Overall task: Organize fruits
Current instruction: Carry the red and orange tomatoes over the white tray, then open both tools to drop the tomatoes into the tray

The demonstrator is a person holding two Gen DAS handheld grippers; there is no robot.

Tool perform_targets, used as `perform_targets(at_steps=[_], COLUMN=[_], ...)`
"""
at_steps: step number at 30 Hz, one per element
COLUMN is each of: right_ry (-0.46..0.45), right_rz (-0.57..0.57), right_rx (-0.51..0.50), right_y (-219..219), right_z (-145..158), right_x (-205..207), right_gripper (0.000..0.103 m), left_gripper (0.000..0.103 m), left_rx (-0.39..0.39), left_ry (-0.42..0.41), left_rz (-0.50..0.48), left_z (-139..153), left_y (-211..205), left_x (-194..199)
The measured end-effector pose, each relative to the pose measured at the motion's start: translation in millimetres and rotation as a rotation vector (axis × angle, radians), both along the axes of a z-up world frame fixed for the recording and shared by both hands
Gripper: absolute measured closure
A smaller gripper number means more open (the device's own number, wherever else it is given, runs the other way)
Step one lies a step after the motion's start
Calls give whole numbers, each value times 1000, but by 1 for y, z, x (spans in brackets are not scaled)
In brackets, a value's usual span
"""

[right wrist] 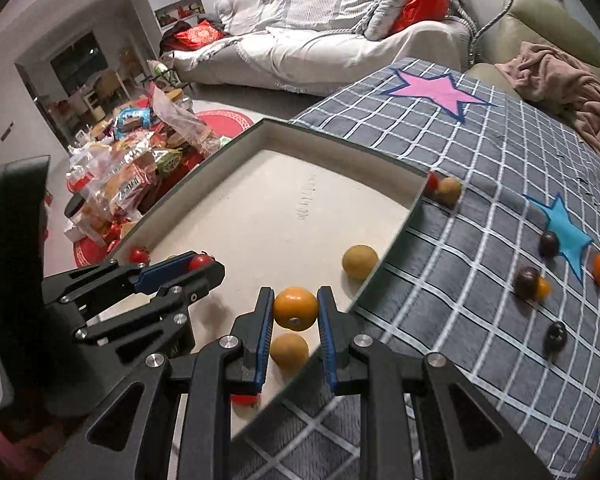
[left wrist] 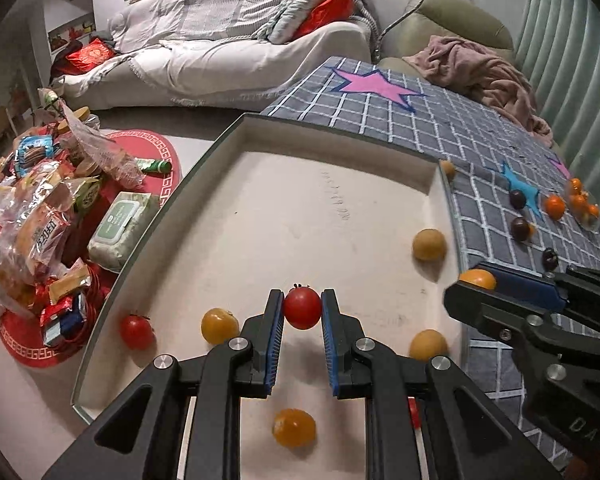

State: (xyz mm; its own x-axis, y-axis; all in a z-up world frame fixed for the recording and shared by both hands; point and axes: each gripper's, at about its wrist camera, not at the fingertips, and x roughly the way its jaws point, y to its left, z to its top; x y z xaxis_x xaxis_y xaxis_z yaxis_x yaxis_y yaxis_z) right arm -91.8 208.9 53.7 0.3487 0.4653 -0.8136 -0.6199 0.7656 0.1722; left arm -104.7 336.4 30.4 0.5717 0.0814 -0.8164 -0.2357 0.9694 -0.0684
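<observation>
Over the shallow tray (left wrist: 340,208), the left gripper (left wrist: 302,308) is clenched on a red tomato (left wrist: 302,307), and the right gripper (right wrist: 296,309) on an orange tomato (right wrist: 296,308). More yellow and red fruits lie inside the tray. Beyond its right rim, dark fruits (right wrist: 527,280) and orange ones sit on the checked cloth (right wrist: 480,184).
</observation>
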Motion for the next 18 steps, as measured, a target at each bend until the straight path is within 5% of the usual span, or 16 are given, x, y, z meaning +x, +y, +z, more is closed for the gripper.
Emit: perform_targets(at_steps=[18], right_ry=[44], right_rz=[8], right_rx=[-37], right_y=[13], right_z=[-21], right_x=[10], right_gripper=[79], left_gripper=[83], left_rx=[22], left_ry=[43], left_rz=[4], left_z=[-14], left_y=[0], left_x=[2])
